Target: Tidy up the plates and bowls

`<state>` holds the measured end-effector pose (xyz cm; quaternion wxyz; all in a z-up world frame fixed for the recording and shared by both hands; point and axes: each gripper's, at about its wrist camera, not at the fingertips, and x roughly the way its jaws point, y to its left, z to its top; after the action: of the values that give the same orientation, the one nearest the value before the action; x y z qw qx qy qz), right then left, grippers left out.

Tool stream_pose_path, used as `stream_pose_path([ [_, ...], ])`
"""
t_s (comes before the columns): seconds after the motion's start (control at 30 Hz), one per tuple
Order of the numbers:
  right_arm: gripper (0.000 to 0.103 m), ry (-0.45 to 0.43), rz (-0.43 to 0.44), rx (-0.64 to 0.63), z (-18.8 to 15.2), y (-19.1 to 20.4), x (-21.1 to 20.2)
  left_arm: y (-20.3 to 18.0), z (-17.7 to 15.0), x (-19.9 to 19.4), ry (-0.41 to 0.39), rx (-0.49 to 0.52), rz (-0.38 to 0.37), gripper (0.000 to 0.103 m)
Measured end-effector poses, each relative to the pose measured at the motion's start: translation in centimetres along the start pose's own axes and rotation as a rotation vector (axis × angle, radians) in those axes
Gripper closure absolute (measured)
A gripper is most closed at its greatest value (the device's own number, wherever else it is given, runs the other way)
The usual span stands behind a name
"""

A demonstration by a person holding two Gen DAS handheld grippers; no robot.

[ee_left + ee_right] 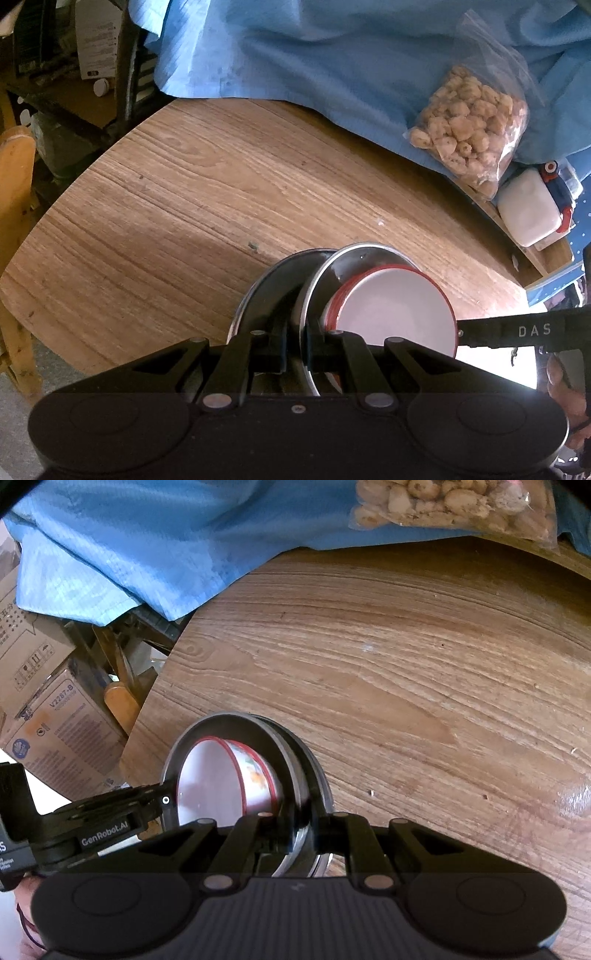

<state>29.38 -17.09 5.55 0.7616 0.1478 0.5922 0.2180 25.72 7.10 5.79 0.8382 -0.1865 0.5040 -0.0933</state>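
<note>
Two steel plates, one red-rimmed white bowl stacked; my left fingers and right fingers pinch plate rims above table.

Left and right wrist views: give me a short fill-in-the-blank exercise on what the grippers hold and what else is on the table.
1. Both grippers clamp the rim of the steel ____.
2. The white bowl nested inside has a ____ rim.
3. The bag of snacks lies on a ____ cloth.

Missing words: plates; red; blue

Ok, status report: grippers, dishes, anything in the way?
Left gripper and right gripper both shut on steel plates. Red-rimmed bowl nested inside. Wooden table ahead.
</note>
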Motion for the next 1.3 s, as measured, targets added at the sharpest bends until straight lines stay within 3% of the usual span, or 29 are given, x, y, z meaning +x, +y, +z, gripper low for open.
stream_pose_path([
  [0.43, 0.09, -0.065, -0.049, -0.12, -0.9, 1.4, -0.4, -0.3, -0.4, -0.2, -0.006, 0.018, 0.024, 0.093],
  [0.53, 0.085, -0.087, -0.062, -0.139, -1.0, 1.5, -1.0, -0.3, -0.3, -0.5, -0.016, 0.01, 0.032, 0.089],
  [0.63, 0.078, -0.108, -0.064, -0.151, -1.0, 1.6, -1.8, -0.4, 0.0, -1.6, -0.072, 0.017, 0.051, 0.077],
  [0.8, 0.069, -0.132, -0.07, -0.167, -1.5, 1.5, -2.2, -0.7, 0.2, -3.0, -0.136, 0.017, 0.033, 0.038],
  [0.93, 0.055, -0.177, -0.085, -0.188, -2.3, 1.2, -2.8, -1.7, -0.4, -3.7, -0.184, 0.059, 0.06, 0.033],
  [1.0, 0.044, -0.205, -0.083, -0.189, -2.9, 0.8, -3.4, -1.9, -0.9, -4.1, -0.223, 0.069, 0.081, 0.02],
  [1.17, 0.026, -0.288, -0.056, -0.189, -4.5, -0.1, -4.7, -2.6, -2.3, -5.3, -0.34, 0.088, 0.134, 0.002],
  [1.3, 0.014, -0.397, -0.041, -0.209, -6.3, -0.5, -5.7, -3.2, -4.3, -6.2, -0.456, 0.108, 0.179, 0.001],
])
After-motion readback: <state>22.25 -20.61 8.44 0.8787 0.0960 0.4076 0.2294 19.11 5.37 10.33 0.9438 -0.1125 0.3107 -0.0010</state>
